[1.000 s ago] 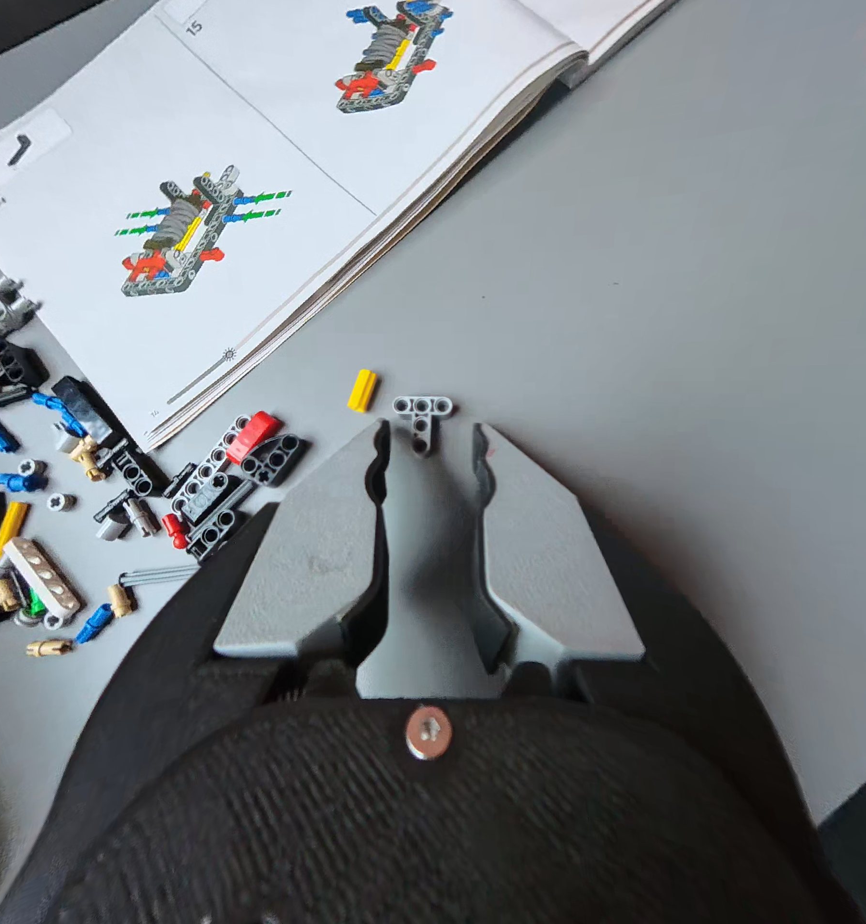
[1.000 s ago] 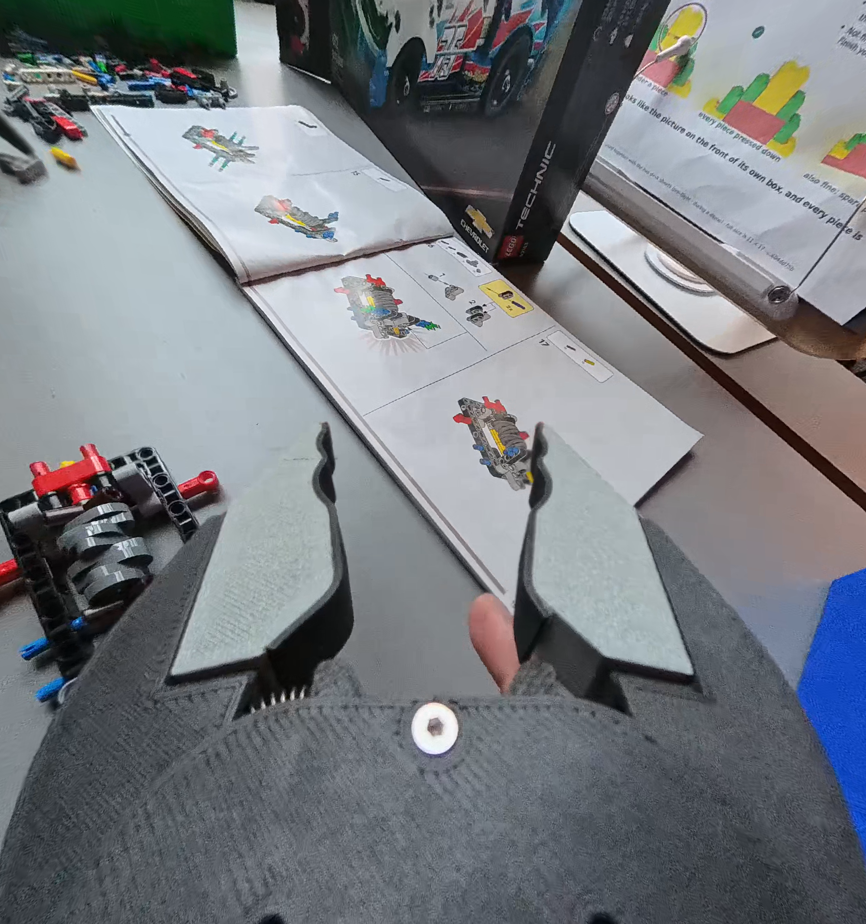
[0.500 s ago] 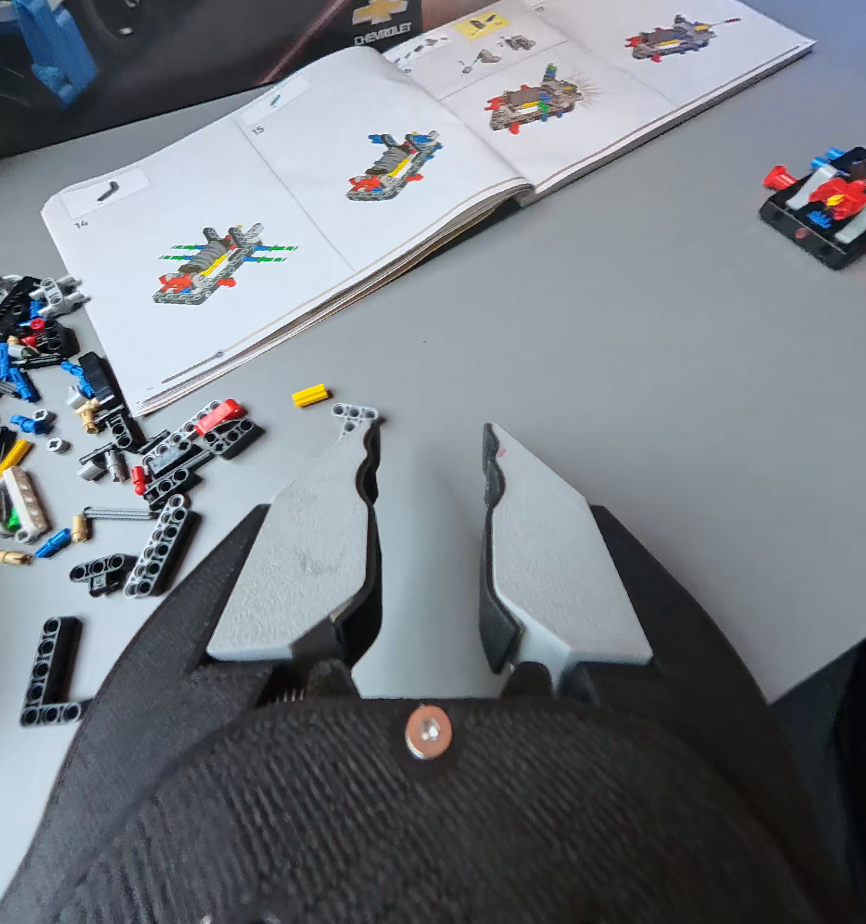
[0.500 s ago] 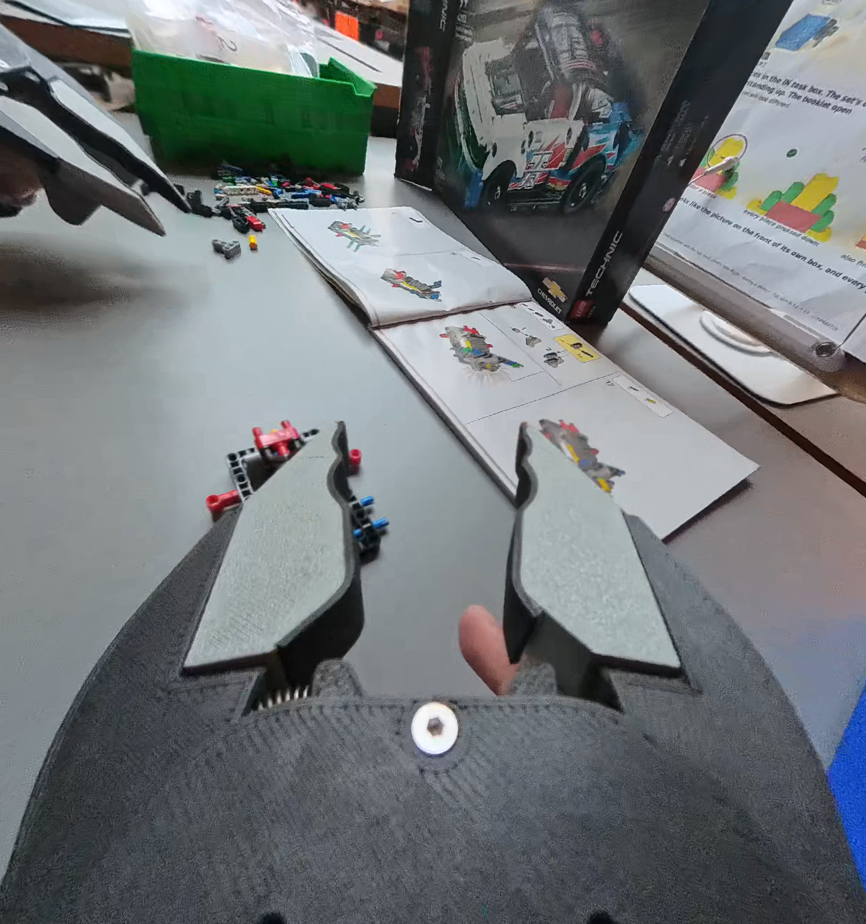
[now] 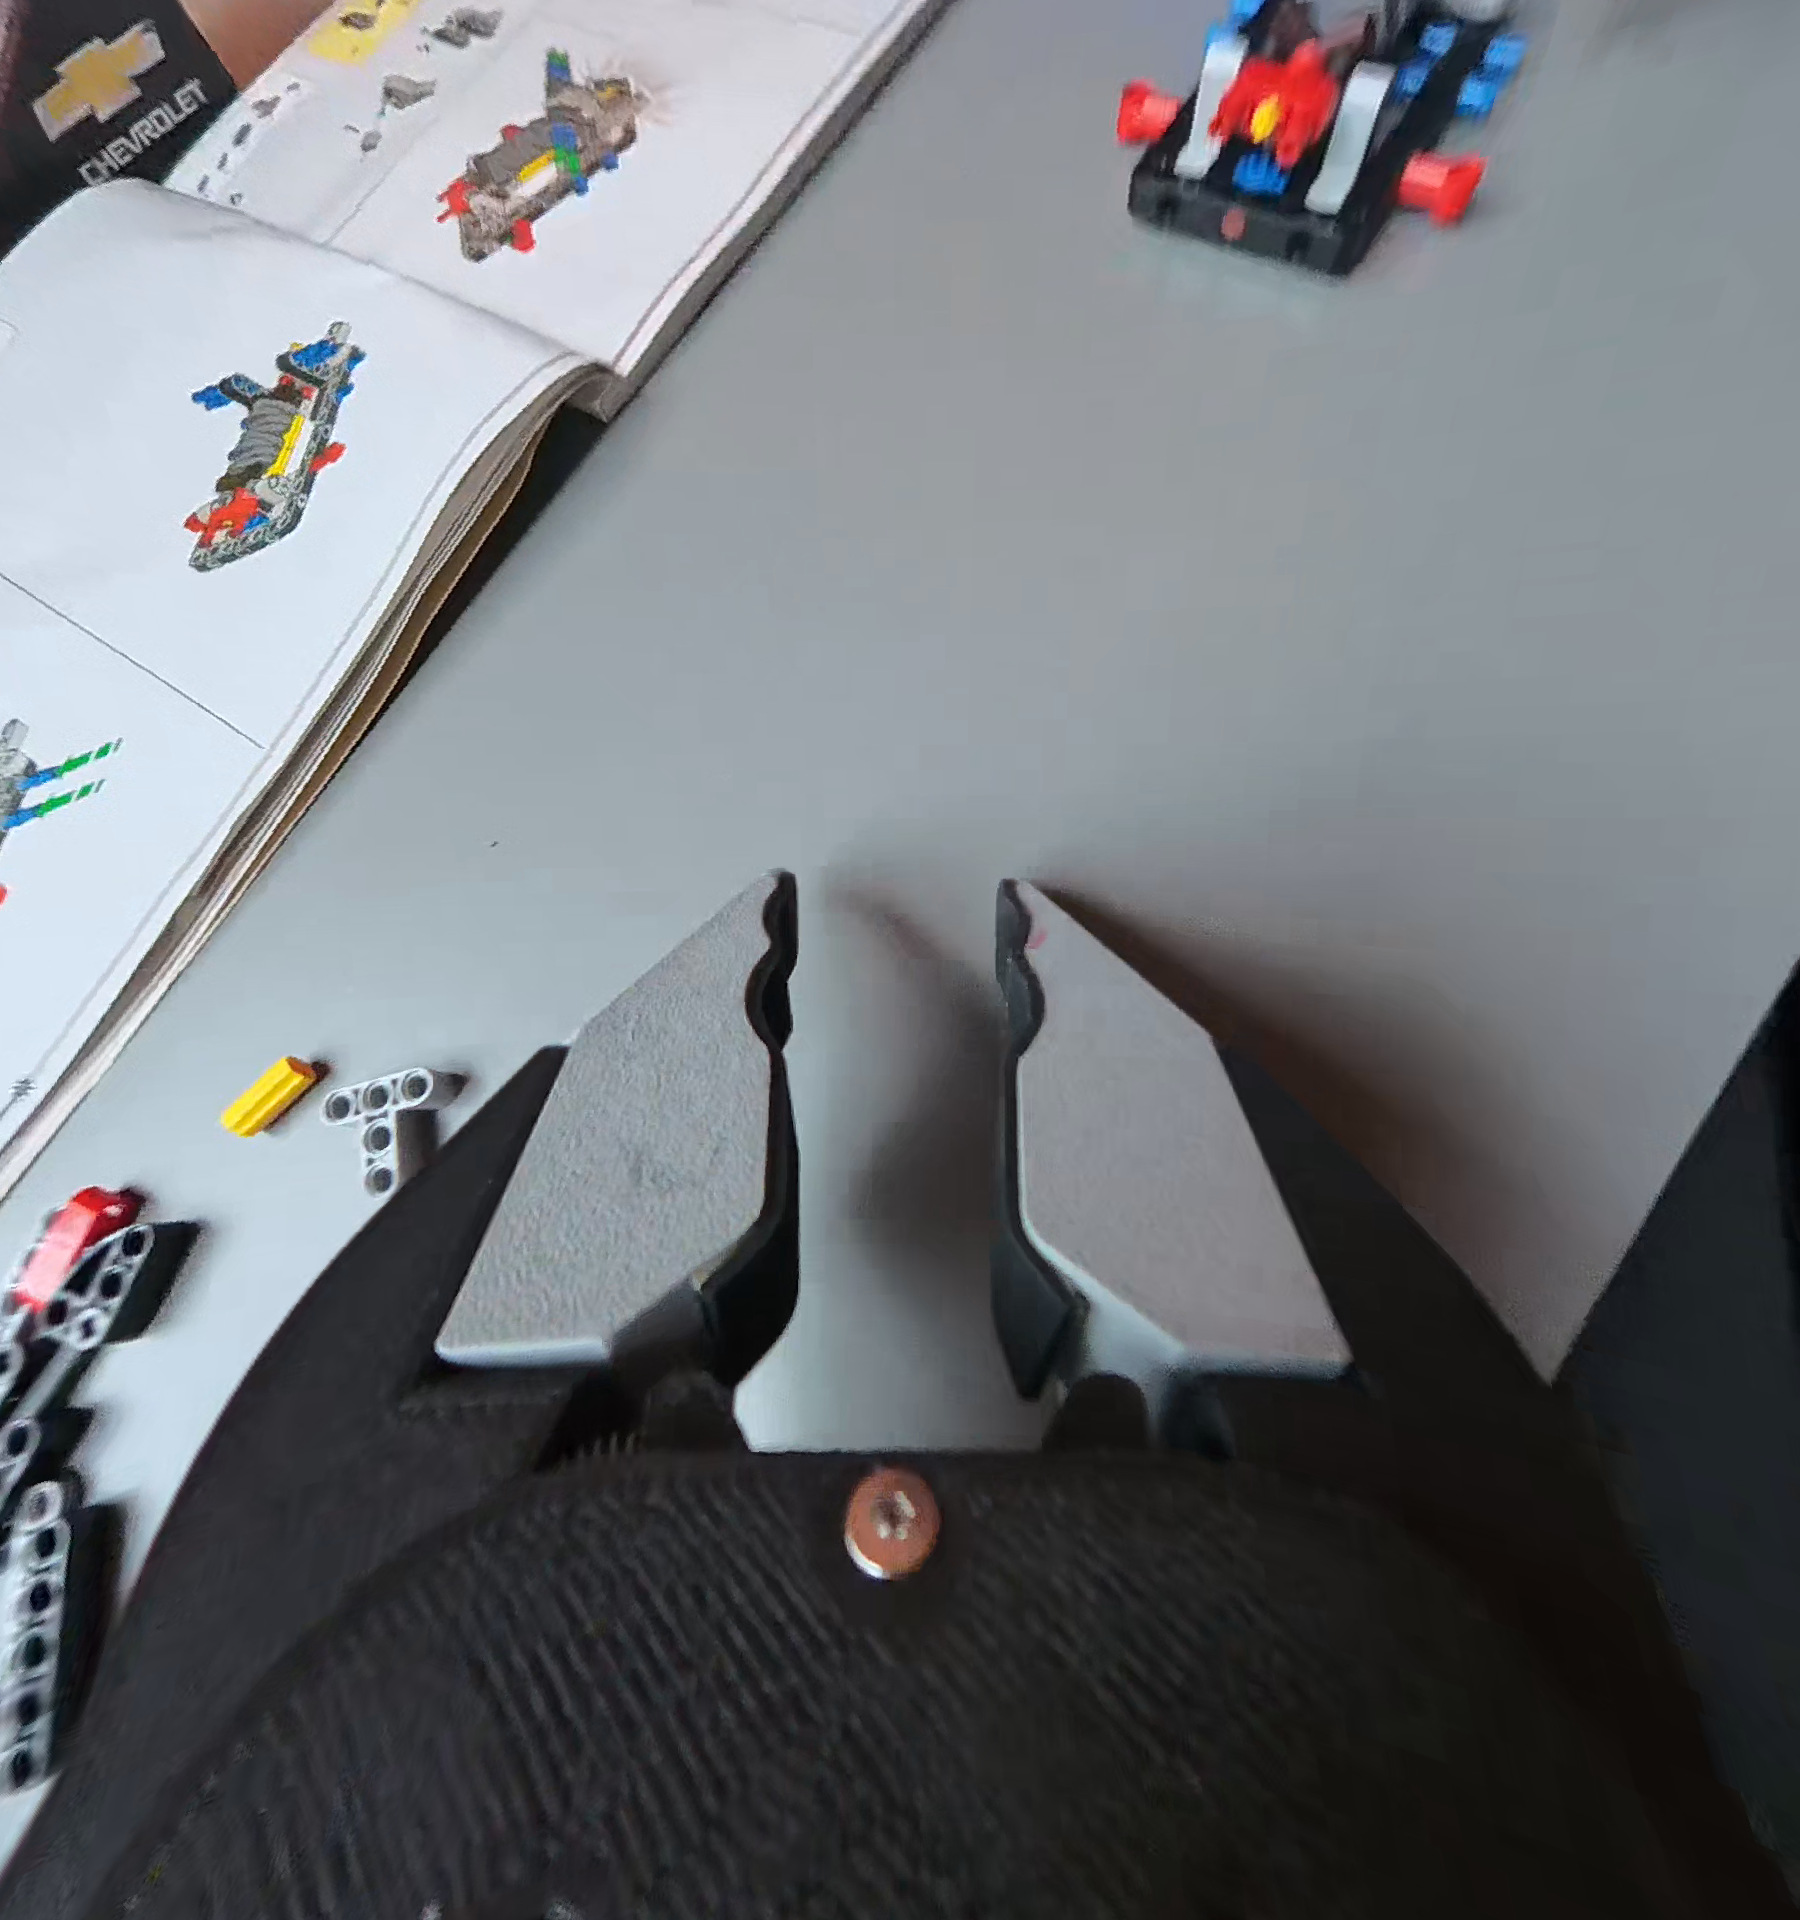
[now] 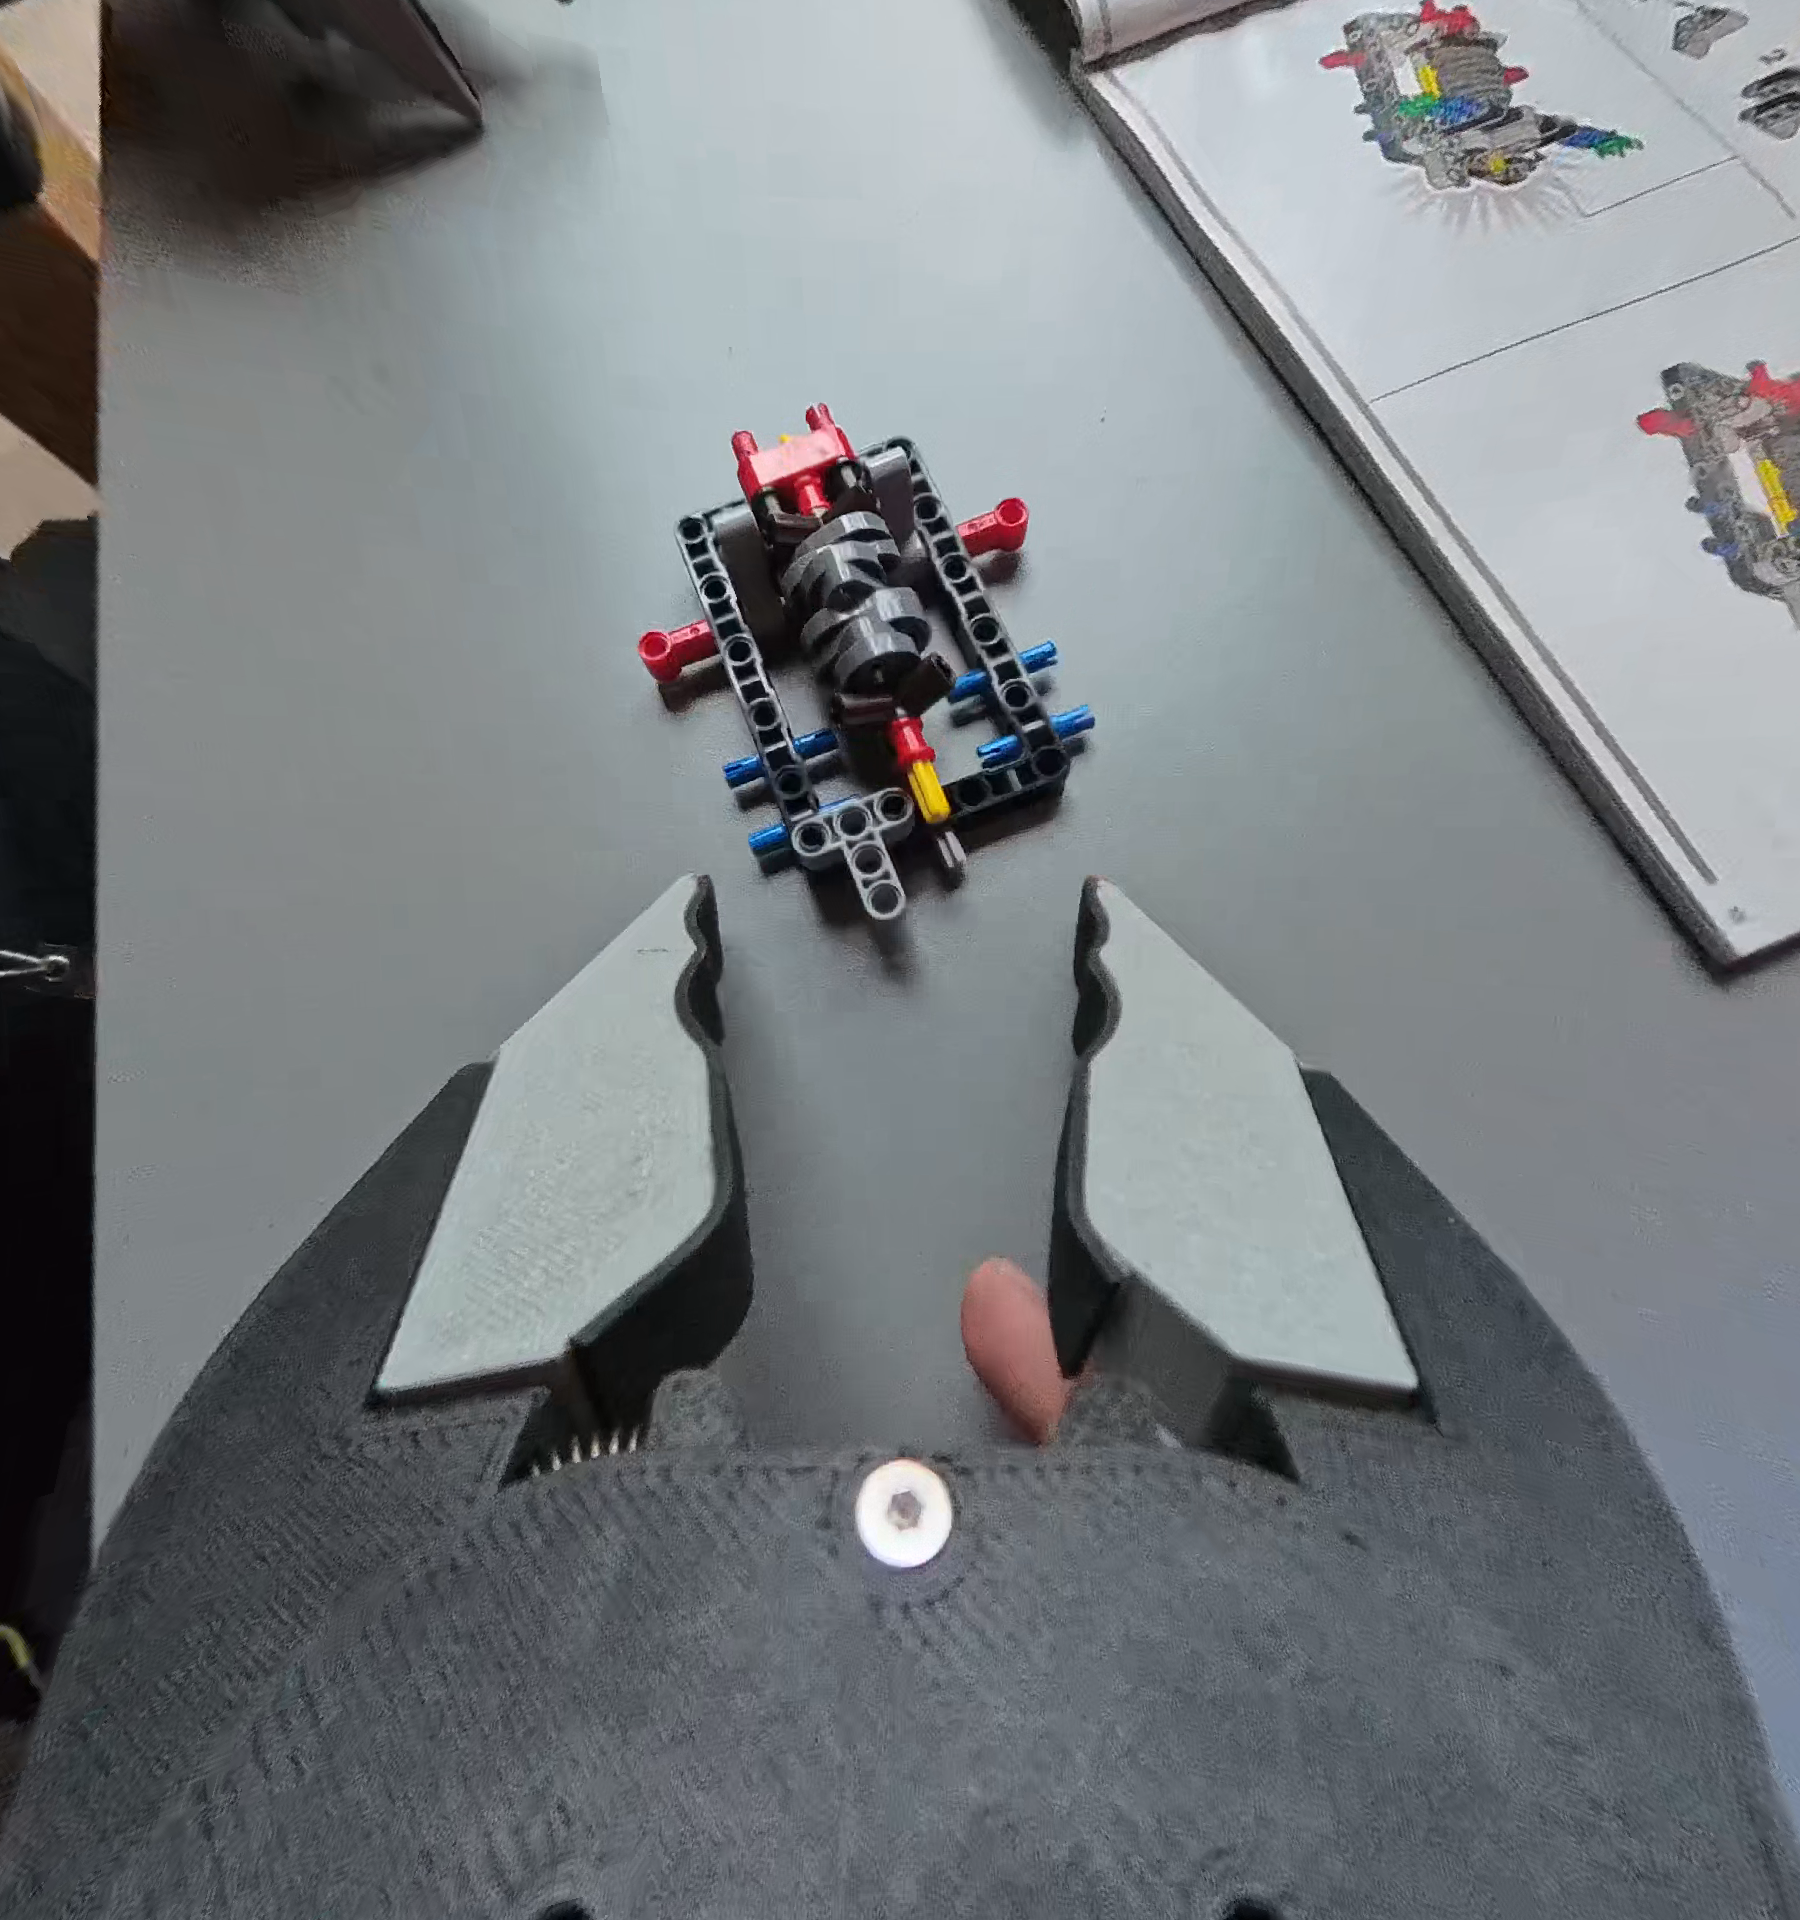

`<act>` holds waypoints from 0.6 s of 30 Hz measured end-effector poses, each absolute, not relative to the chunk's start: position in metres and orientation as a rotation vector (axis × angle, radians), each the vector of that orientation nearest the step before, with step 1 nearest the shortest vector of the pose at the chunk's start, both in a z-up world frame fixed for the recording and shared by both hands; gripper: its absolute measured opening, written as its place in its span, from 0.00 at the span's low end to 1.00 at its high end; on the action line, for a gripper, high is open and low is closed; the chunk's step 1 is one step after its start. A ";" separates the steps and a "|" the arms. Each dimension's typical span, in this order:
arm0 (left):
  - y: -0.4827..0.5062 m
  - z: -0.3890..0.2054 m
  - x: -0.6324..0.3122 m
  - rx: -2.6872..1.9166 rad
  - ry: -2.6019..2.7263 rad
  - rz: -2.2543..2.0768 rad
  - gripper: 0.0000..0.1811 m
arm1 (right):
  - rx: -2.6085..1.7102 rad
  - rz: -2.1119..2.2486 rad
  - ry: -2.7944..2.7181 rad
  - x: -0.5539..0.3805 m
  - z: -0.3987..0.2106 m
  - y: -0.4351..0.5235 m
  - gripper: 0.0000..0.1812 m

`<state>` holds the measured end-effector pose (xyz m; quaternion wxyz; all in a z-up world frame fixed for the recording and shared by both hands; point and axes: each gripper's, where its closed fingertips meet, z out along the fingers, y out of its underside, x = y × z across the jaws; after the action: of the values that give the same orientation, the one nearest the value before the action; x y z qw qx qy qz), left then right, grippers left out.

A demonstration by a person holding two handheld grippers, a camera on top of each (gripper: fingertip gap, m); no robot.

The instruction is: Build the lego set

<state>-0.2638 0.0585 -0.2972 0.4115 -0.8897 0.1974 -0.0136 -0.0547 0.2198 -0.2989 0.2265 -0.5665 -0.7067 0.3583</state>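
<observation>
The part-built lego frame (image 6: 860, 644) lies flat on the grey table: a black rectangular beam frame with dark grey cylinders, red parts, blue pins and a grey T-shaped beam at its near end. It also shows far off in the left wrist view (image 5: 1291, 135). My right gripper (image 6: 896, 894) is open and empty, hovering just short of the frame's near end. My left gripper (image 5: 896, 894) is open and empty over bare table. A loose grey T-shaped beam (image 5: 387, 1117) and a yellow piece (image 5: 267, 1093) lie to its left.
The open instruction booklet (image 5: 252, 436) lies left of the left gripper and right of the frame in the right wrist view (image 6: 1561, 343). Several loose black, grey and red pieces (image 5: 34, 1371) sit at far left. The table's near edge (image 5: 1602, 1299) runs at lower right. There is about 25 centimetres between the tips of the two grippers. The left tips stand about 11 centimetres off the yellow piece (image 5: 267, 1093).
The left gripper swung right, leaving the grey T-beam and yellow piece on its left. The right gripper tilted down and moved over the lego frame, which now lies straight ahead of it.
</observation>
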 end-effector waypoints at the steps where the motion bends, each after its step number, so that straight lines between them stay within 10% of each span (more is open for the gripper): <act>1: 0.057 -0.299 -0.267 -2.240 0.530 -0.002 0.20 | -1.553 0.959 -1.984 -0.058 -0.303 0.220 0.37; 18: 0.050 -0.271 -0.305 -2.027 0.508 0.189 0.09 | -1.484 1.196 -1.768 -0.073 -0.263 0.229 0.34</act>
<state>-0.3052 0.0500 -0.2709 0.4983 -0.8376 0.2099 0.0780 -0.0735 0.2287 -0.2630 0.2676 -0.5502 -0.6553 0.4431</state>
